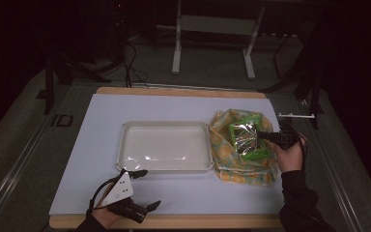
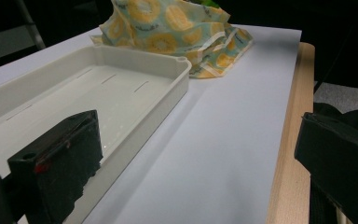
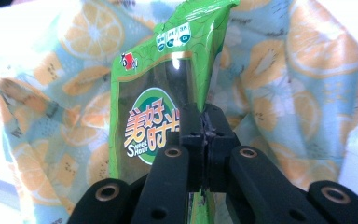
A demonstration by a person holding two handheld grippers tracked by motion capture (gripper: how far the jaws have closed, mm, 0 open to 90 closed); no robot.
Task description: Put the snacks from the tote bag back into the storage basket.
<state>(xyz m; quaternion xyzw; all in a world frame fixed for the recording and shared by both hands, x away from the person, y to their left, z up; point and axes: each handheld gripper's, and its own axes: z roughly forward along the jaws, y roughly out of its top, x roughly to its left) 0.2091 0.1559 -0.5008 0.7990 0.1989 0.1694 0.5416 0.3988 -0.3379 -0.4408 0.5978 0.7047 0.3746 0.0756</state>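
Right gripper [image 3: 204, 128] clamped on green snack packet [image 3: 154, 102], raised above open fruit-print bag [image 1: 241, 164] at right. White tray [image 1: 125, 145] centre, nothing delivered yet. Left gripper [image 1: 145, 191] open, near edge.

Right claw [image 3: 207, 133] pinched tight, forearm reaching forward; left claw [image 1: 145, 189] gaping, resting low.

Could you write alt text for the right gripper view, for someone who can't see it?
Two black jaws of the right gripper pinch the edge of a green snack packet, held upright. Behind it spreads a pale blue cloth bag printed with orange slices.
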